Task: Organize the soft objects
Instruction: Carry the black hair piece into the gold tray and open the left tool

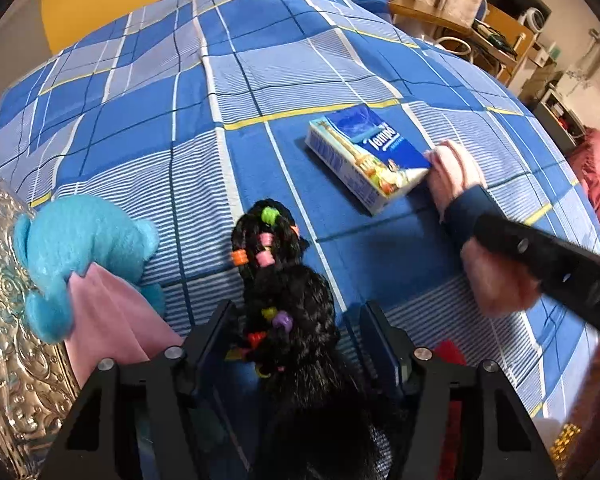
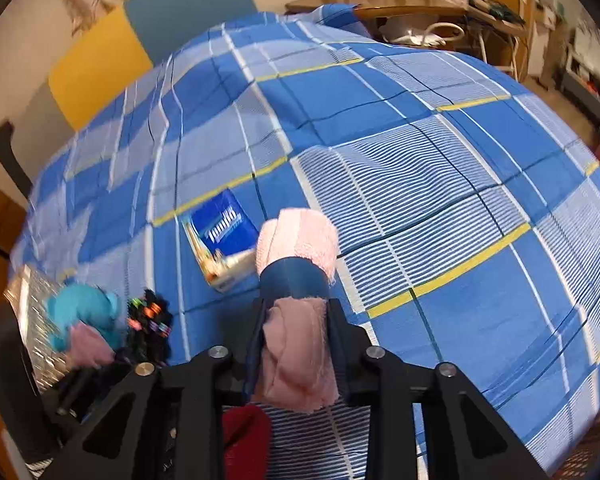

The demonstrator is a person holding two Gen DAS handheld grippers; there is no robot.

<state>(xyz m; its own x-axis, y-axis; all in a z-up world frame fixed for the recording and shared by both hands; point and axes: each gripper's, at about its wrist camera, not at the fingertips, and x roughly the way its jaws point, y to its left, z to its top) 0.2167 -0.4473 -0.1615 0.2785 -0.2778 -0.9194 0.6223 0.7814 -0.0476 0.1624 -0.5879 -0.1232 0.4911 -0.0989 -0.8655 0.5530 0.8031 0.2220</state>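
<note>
The bed (image 1: pixel 300 60) spreads wide and bare beyond both pairs of fingers, its blue checked cover open far ahead; the right edge curves down toward a wooden desk (image 1: pixel 428 8) and clutter well beyond it.

The left gripper (image 1: pixel 296 344) stands partly open, with a black braided hairpiece (image 1: pixel 288 280) strung with coloured beads lying between its fingers (image 1: pixel 216 332). The braid runs forward out past the fingertips onto the cover; a gap shows on each side of it, so the pads do not press it. Just left of these fingers lie a blue plush toy (image 1: pixel 72 240) and a pink cloth (image 1: pixel 112 312), against an embossed silvery box (image 1: pixel 8 320) at the left edge.

Ahead and to the right of the left fingers lies a Tempo tissue pack (image 1: pixel 368 156), flat on the cover.

The right gripper (image 2: pixel 296 320) is closed narrowly on a pink rolled towel with a blue band (image 2: pixel 296 276); the roll sticks forward beyond the fingertips and its front end touches the pack's near corner. A red item (image 2: pixel 246 436) shows below these fingers.
</note>
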